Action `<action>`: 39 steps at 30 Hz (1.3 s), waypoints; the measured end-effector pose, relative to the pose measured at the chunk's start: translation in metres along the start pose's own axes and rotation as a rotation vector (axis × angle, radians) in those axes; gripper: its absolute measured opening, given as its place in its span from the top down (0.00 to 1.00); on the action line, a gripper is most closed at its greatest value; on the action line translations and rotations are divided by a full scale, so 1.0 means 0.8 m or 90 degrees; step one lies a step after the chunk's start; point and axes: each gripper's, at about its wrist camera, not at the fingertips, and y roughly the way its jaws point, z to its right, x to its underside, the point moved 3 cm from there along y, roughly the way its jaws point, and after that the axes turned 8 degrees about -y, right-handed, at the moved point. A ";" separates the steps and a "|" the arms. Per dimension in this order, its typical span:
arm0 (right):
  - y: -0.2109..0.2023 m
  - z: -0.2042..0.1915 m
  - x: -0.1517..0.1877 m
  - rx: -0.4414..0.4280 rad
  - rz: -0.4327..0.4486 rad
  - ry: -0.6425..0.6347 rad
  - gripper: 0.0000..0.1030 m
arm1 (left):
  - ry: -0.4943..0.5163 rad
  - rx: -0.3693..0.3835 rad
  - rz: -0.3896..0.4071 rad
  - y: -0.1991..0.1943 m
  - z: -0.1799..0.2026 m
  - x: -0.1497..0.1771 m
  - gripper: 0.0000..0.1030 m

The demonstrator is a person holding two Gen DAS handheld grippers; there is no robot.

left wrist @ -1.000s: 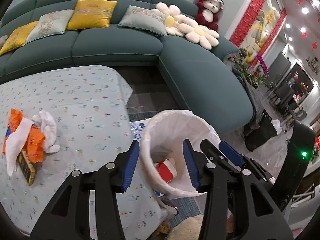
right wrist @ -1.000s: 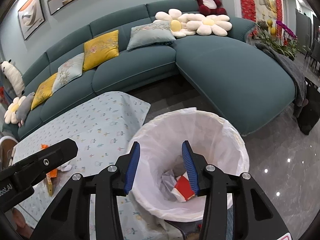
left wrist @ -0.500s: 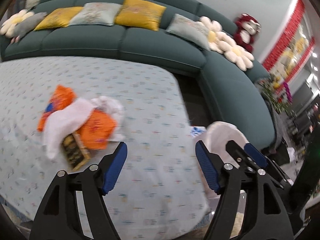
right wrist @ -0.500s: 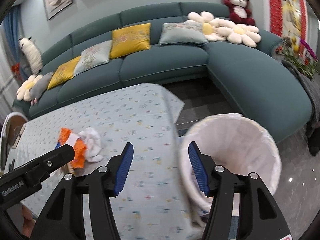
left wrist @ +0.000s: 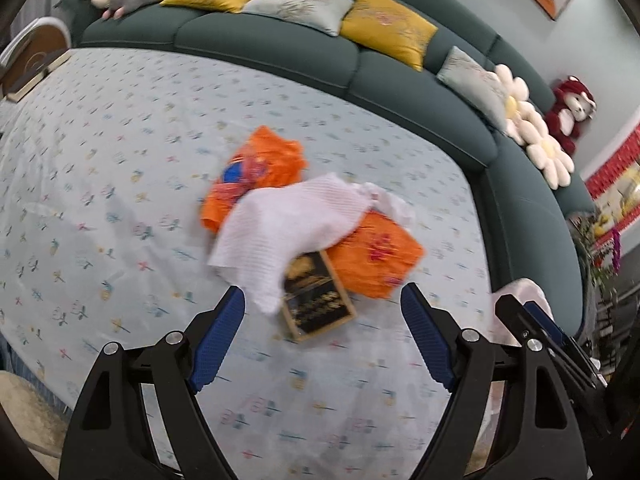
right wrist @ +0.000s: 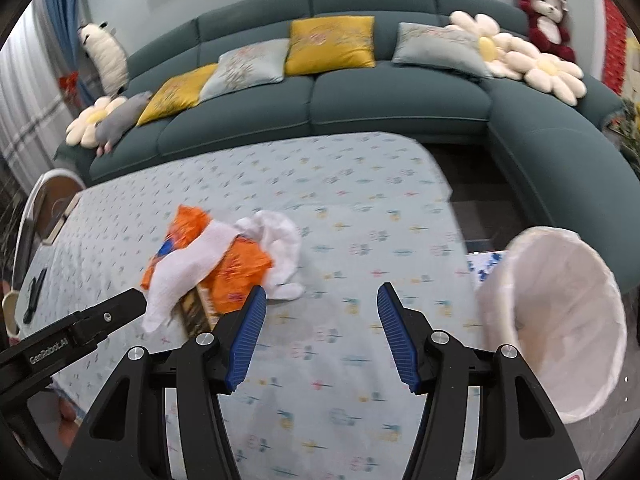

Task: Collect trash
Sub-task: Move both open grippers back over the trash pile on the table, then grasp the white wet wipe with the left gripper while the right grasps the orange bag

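Note:
A trash pile lies on the table: orange wrappers [left wrist: 262, 164], a white paper towel [left wrist: 288, 224], a crumpled white tissue [right wrist: 280, 236] and a small dark box [left wrist: 316, 296]. The pile also shows in the right wrist view, with an orange wrapper [right wrist: 236, 268] at its middle. My left gripper [left wrist: 322, 336] is open and empty, just in front of the dark box. My right gripper [right wrist: 318, 332] is open and empty over the tablecloth, right of the pile. A white-lined trash bin [right wrist: 560, 320] stands off the table's right end.
The table has a pale blue patterned cloth [left wrist: 120, 160]. A teal corner sofa [right wrist: 400, 96] with cushions and plush toys runs behind it. A chair [right wrist: 40, 200] and a dark object [right wrist: 34, 292] are at the table's left end.
Both grippers swung left from above the bin to the table. The left gripper now faces the trash pile closely with its jaws wider apart. The right gripper's jaws also opened wider.

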 end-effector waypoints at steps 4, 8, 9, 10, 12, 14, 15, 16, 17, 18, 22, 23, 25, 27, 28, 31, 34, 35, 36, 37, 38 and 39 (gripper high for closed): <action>0.021 -0.024 -0.001 -0.012 -0.018 -0.014 0.45 | -0.007 -0.014 -0.006 0.014 -0.024 -0.010 0.26; 0.042 -0.043 -0.005 -0.020 -0.033 -0.028 0.45 | -0.012 -0.023 -0.020 0.034 -0.038 -0.018 0.26; 0.047 -0.046 -0.006 -0.022 -0.036 -0.028 0.45 | -0.011 -0.025 -0.026 0.041 -0.040 -0.020 0.27; 0.051 -0.048 -0.007 -0.023 -0.039 -0.027 0.45 | -0.009 -0.030 -0.030 0.047 -0.042 -0.021 0.27; 0.060 -0.051 -0.008 -0.029 -0.045 -0.021 0.45 | -0.008 -0.033 -0.041 0.058 -0.045 -0.023 0.32; 0.071 -0.056 -0.009 -0.034 -0.055 -0.014 0.45 | -0.012 -0.032 -0.053 0.068 -0.047 -0.024 0.36; 0.076 -0.058 -0.009 -0.035 -0.058 -0.013 0.45 | -0.013 -0.030 -0.058 0.072 -0.048 -0.024 0.37; 0.082 -0.060 -0.009 -0.036 -0.063 -0.013 0.45 | -0.013 -0.030 -0.061 0.075 -0.049 -0.025 0.40; 0.086 -0.063 -0.008 -0.037 -0.067 -0.014 0.45 | -0.012 -0.029 -0.064 0.078 -0.048 -0.025 0.42; 0.091 -0.066 -0.008 -0.038 -0.070 -0.016 0.45 | -0.010 -0.027 -0.068 0.081 -0.048 -0.026 0.43; 0.107 -0.074 -0.007 -0.040 -0.083 -0.023 0.45 | -0.005 -0.022 -0.073 0.086 -0.047 -0.025 0.60; 0.110 -0.075 -0.006 -0.040 -0.084 -0.023 0.47 | -0.003 -0.019 -0.077 0.088 -0.047 -0.026 0.68; 0.116 -0.078 -0.005 -0.043 -0.089 -0.022 0.54 | 0.001 -0.012 -0.083 0.090 -0.046 -0.024 0.76; 0.120 -0.077 -0.003 -0.048 -0.095 -0.018 0.64 | 0.007 -0.006 -0.086 0.090 -0.044 -0.022 0.82; 0.120 -0.076 -0.002 -0.048 -0.095 -0.016 0.67 | 0.011 -0.005 -0.088 0.091 -0.044 -0.021 0.90; 0.115 -0.074 -0.002 -0.056 -0.090 -0.015 0.85 | 0.014 -0.001 -0.084 0.086 -0.041 -0.020 0.96; 0.102 -0.073 -0.006 -0.061 -0.074 -0.022 0.86 | 0.009 0.012 -0.072 0.074 -0.035 -0.020 0.97; 0.097 -0.073 -0.008 -0.060 -0.067 -0.025 0.86 | 0.009 0.016 -0.068 0.069 -0.033 -0.020 0.97; 0.091 -0.072 -0.010 -0.058 -0.060 -0.027 0.86 | 0.009 0.021 -0.064 0.063 -0.030 -0.021 0.97; 0.082 -0.071 -0.013 -0.056 -0.048 -0.031 0.86 | 0.009 0.026 -0.061 0.059 -0.026 -0.021 0.97; 0.075 -0.070 -0.015 -0.055 -0.040 -0.033 0.86 | 0.010 0.031 -0.059 0.055 -0.023 -0.022 0.97; 0.068 -0.069 -0.017 -0.053 -0.032 -0.033 0.87 | 0.011 0.036 -0.057 0.050 -0.018 -0.021 0.97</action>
